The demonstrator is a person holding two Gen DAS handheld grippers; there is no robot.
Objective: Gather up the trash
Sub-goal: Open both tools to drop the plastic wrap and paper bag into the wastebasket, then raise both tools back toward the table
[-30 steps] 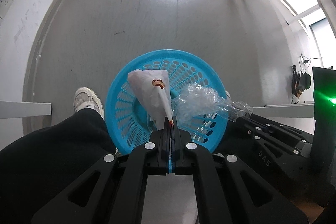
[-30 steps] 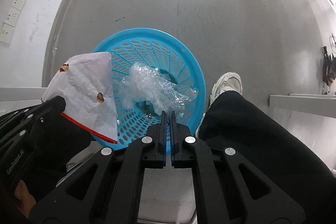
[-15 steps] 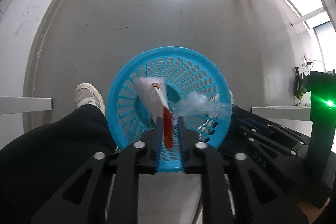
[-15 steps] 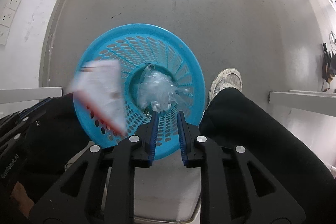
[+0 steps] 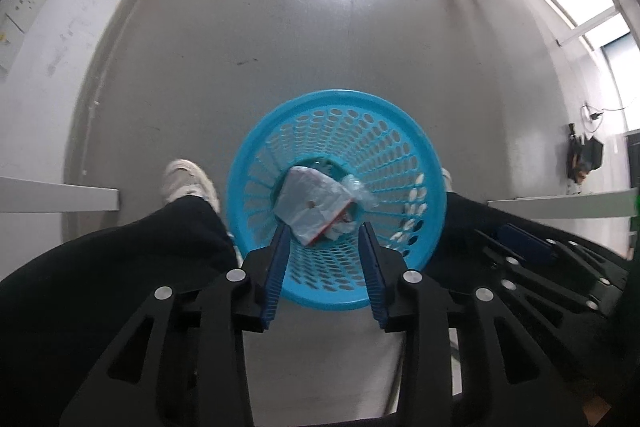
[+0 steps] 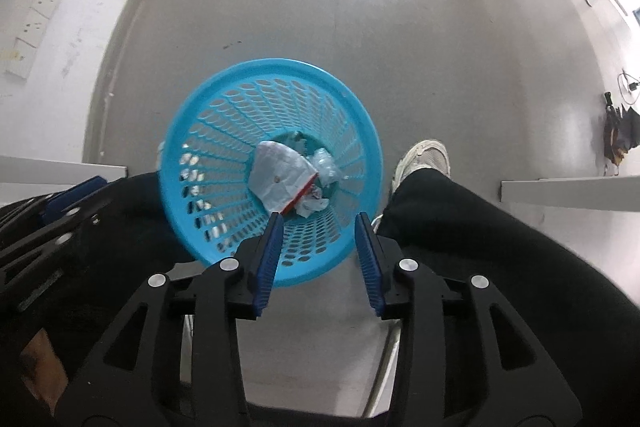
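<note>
- Blue plastic basket (image 5: 336, 187) on the grey floor (image 5: 320, 39) fills the left wrist view; a white paper wrapper (image 5: 310, 209) with a red edge and a clear plastic bag (image 5: 356, 189) lie at the bottom of the basket.
- Left gripper (image 5: 324, 239) hangs above the basket's near rim, jaws wide, holding nothing.
- Right wrist view: same basket (image 6: 272, 163), wrapper (image 6: 278, 177) and bag (image 6: 326, 165) inside; right gripper (image 6: 318, 227) above it, jaws wide and empty.
- Both pieces look binned; no other trash shows on the floor.
</note>
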